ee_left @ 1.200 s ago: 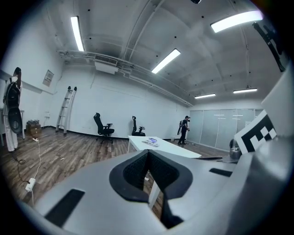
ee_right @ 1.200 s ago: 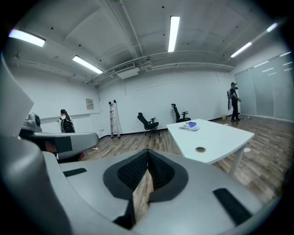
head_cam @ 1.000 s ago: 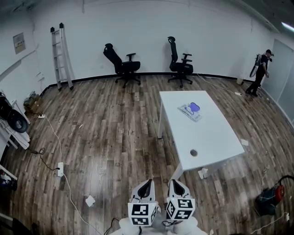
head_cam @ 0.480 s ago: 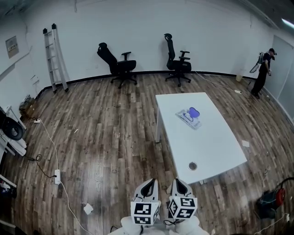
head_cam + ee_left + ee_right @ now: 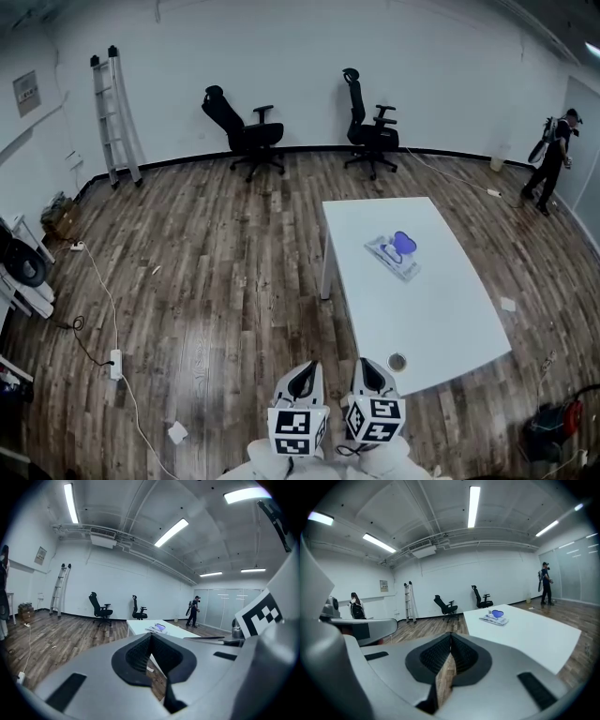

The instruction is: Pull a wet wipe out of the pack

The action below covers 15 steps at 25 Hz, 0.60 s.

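L gripper [image 5: 301,373] + R gripper [image 5: 367,367] side by side at bottom of head view, low centre, both pointing fwd over wood floor [image 5: 216,272], near corner of white bench [image 5: 441,309] just ahead-right.

L gripper [image 5: 151,649]: jaws closed, ribbed pads meet at tip, nothing betw. them.
R gripper [image 5: 451,652]: same, jaws pressed together, empty.

Wet wipe pack [image 5: 392,256] lies flat on bench, approx. 1 o'clock from grippers, well apart from both, nearer far end of bench than near end. Blue part [image 5: 404,243] on its far side; can't tell if lid or flap. Pack also shows in L gripper view [image 5: 156,628] and R gripper view [image 5: 495,617], small, far off.

Round hole [image 5: 397,361] in bench near its closest edge.

Bkgd: two black office chairs [image 5: 244,131] [image 5: 370,127] by far wall, 11–12 o'clock; ladder [image 5: 114,112] leaning on wall at 10 o'clock; person [image 5: 555,157] standing at 2 o'clock.
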{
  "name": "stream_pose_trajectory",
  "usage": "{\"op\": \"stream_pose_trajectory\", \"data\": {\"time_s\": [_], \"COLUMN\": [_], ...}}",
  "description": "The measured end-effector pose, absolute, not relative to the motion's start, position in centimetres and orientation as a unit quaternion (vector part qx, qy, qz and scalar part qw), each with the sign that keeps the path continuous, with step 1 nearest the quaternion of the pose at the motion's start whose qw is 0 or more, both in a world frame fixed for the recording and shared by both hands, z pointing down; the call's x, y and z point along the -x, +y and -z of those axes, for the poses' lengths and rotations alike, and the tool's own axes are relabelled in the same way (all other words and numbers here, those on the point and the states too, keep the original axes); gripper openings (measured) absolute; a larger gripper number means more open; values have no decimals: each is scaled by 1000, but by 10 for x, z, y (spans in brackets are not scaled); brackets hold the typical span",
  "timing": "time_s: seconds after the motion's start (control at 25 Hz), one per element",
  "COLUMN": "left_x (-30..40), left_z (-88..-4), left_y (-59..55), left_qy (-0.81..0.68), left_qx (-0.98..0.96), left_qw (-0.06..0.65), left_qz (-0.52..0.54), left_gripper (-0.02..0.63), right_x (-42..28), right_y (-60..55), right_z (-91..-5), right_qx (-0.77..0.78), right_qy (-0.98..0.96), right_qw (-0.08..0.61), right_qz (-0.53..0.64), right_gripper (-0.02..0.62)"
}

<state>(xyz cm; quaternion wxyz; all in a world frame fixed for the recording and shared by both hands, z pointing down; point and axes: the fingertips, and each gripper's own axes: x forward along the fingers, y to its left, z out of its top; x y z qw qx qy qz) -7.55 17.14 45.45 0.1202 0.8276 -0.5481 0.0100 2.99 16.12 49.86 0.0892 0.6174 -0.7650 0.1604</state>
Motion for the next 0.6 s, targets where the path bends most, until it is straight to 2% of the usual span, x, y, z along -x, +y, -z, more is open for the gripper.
{"op": "stream_pose_trajectory", "data": {"time_s": [0.6], "left_x": [87], "left_z": [-468], "left_y": [144], "left_qy": [-562], "left_qx": [-815], "left_qw": [139], "left_qz": [-15], "left_gripper": [-5], "right_x": [-16], "right_y": [130], "right_z": [-514], "right_qx": [-600], "right_qy": [-773], "right_qw": [108], "right_qz": [-175], "right_gripper": [11]}}
